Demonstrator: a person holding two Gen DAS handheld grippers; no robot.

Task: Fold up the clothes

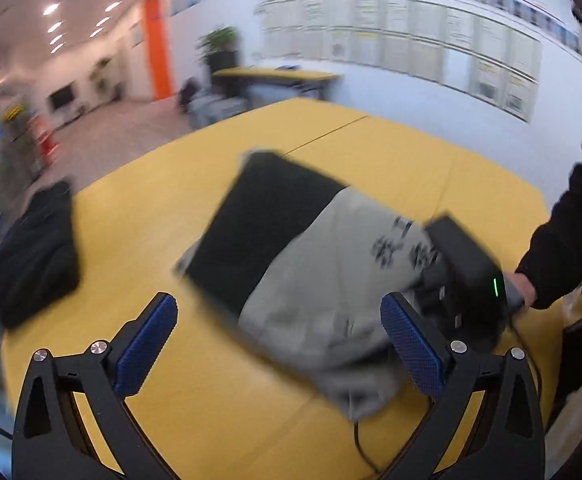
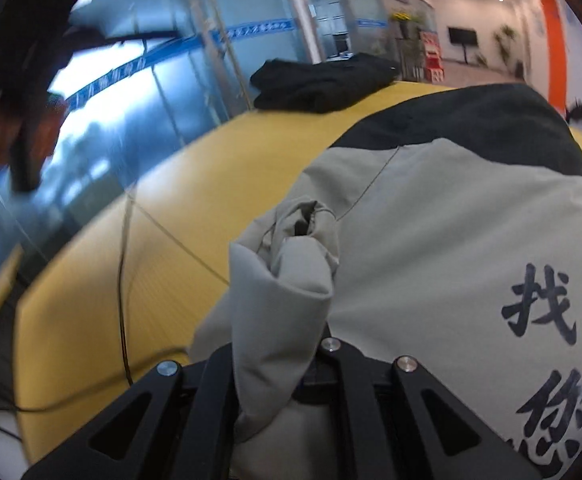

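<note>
The right gripper (image 2: 291,364) had its jaws clamped on a bunched grey fold of the garment (image 1: 311,264), a grey and black piece with dark printed characters, lying partly folded in the middle of the yellow table (image 1: 195,408). The left gripper (image 1: 279,344) hung above the near edge with its blue pads (image 1: 147,344) spread wide and nothing between them.

To my eye the risk sat with that single pinch. The right jaws held only a rumpled wad, not a clean edge, so a pull from there could drag the whole piece askew or undo the layers already laid flat, the black section (image 1: 267,216) sliding with it. The cloth could also slip out mid-lift, since the wad looked loose.

Further out, a thin black cable (image 2: 123,280) trailed across the tabletop near the garment's corner and might snag a gripper or the cloth. A dark pile of clothing (image 1: 35,252) sat well apart by the far edge, out of the way.
</note>
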